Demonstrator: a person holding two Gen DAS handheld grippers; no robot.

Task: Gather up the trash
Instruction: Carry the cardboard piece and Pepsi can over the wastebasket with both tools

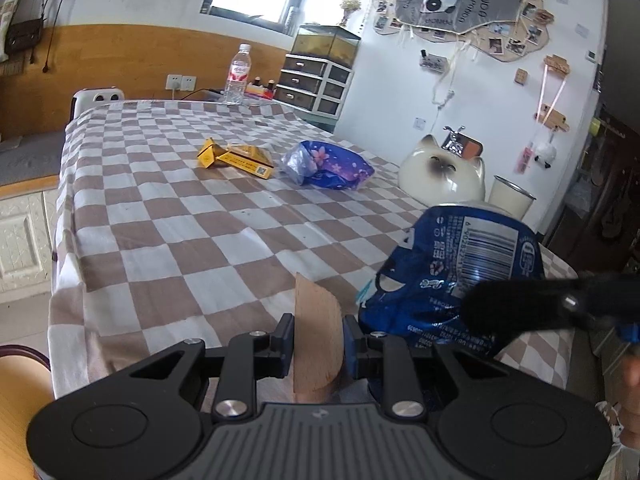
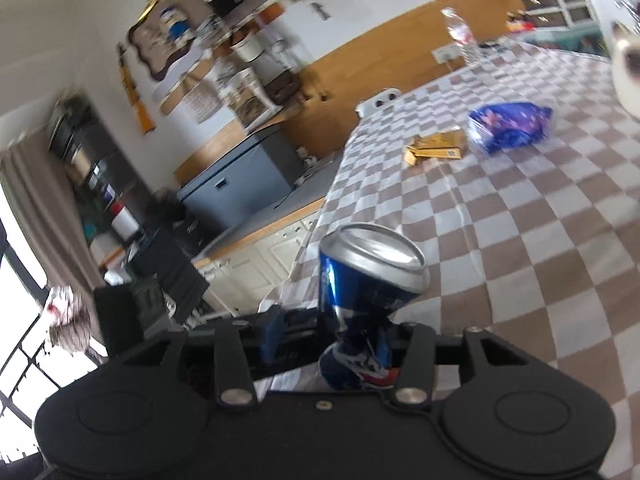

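Left jaws: the left gripper is clamped on a thin tan wooden slab that stands upright between its pads.
Right jaws: the right gripper has a gap on its left side; the crushed blue aluminium drink can leans against the right-hand pad only, so the jaws look released, with the can between them but not squeezed.
Can position: low over the near edge of the brown-and-white checked cloth surface, tilted, just right of the wooden slab in the left wrist view, where the can shows its barcode.
Risk: with one pad off it, the can may tip or roll off the near edge.
Risk, second: the wooden slab sits close beside the can; a sideways move could knock it.
Other trash: a flattened yellow cardboard packet and a crumpled blue floral plastic wrapper lie mid-surface, just beside each other and well apart from the can.
Other things: a clear plastic water bottle at the far edge; a cream ceramic cat figure near the right edge.
Obstruction: nothing stands between the grippers and the packet or wrapper.
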